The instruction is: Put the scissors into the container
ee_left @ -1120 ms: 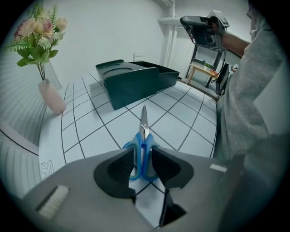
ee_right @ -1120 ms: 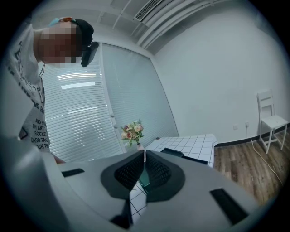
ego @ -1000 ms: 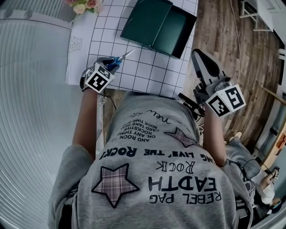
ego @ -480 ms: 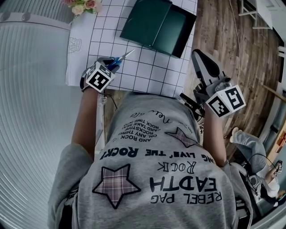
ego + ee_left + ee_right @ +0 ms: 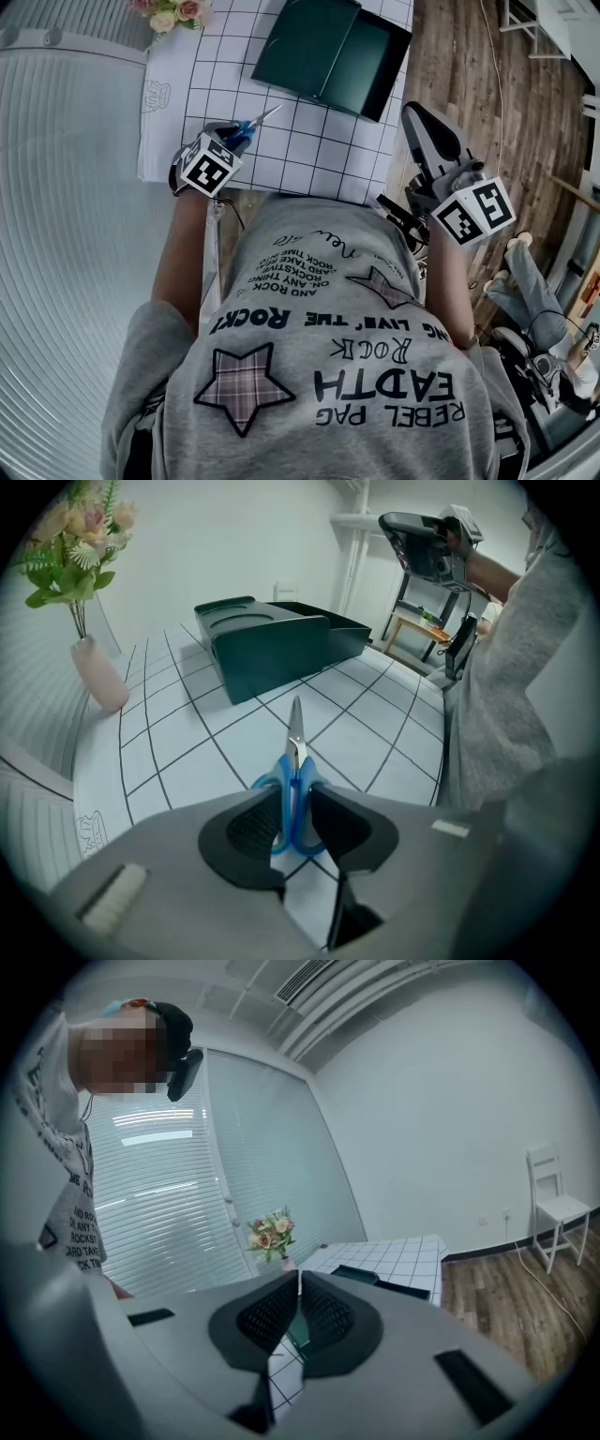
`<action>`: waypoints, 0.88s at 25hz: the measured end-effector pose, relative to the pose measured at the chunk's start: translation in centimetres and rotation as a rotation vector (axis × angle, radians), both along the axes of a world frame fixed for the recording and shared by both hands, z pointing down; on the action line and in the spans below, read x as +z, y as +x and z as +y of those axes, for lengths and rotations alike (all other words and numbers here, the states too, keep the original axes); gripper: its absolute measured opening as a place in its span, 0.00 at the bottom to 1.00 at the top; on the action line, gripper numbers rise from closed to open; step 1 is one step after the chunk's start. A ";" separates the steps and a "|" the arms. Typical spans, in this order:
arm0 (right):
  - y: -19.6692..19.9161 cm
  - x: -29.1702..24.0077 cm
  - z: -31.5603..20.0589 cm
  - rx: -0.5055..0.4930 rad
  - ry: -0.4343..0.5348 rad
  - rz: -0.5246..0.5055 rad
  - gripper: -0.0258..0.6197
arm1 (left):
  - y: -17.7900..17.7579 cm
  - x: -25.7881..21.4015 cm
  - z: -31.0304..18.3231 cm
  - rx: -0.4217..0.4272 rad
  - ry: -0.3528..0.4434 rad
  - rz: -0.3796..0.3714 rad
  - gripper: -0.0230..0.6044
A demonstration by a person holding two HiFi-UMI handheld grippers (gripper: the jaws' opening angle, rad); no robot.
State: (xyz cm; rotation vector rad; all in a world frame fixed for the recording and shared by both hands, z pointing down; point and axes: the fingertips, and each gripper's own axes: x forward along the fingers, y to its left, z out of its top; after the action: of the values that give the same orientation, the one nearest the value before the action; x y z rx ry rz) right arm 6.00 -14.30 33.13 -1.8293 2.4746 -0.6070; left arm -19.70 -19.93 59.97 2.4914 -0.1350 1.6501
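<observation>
Blue-handled scissors [image 5: 251,126] [image 5: 296,761] lie flat on the white gridded table [image 5: 309,150], blades pointing toward the dark green container [image 5: 328,52] [image 5: 267,649]. My left gripper [image 5: 228,138] [image 5: 295,803] is low on the table with the scissor handles between its pads, and its jaws are closing. The scissors still rest on the table. My right gripper [image 5: 412,111] [image 5: 299,1283] hangs in the air off the table's right edge, shut and empty. The container [image 5: 375,1279] stands open, its lid folded to one side.
A pink vase of flowers [image 5: 173,11] [image 5: 98,672] stands at the table's far left corner. Window blinds run along the left. Right of the table is wooden floor with a white chair [image 5: 558,1208], and another person's legs [image 5: 525,281] are there.
Both grippers and the scissors keep their places. Only the other person's legs on the floor at the right have shifted.
</observation>
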 end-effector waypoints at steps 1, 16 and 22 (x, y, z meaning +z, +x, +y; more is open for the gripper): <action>0.0 0.0 0.0 0.000 -0.001 0.001 0.06 | 0.0 0.0 0.0 0.005 0.004 -0.004 0.21; 0.0 -0.1 0.4 0.011 0.001 0.002 0.06 | 0.9 -1.1 0.0 -0.108 0.003 0.105 0.18; -0.1 -0.3 0.5 0.011 0.004 -0.002 0.06 | 1.5 -2.2 0.7 -0.101 0.007 0.147 0.18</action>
State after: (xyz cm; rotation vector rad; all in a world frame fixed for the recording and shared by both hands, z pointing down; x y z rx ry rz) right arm 5.93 -13.85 32.82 -1.8395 2.4608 -0.6019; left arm -18.16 -19.18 57.76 2.5545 -0.2446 1.4253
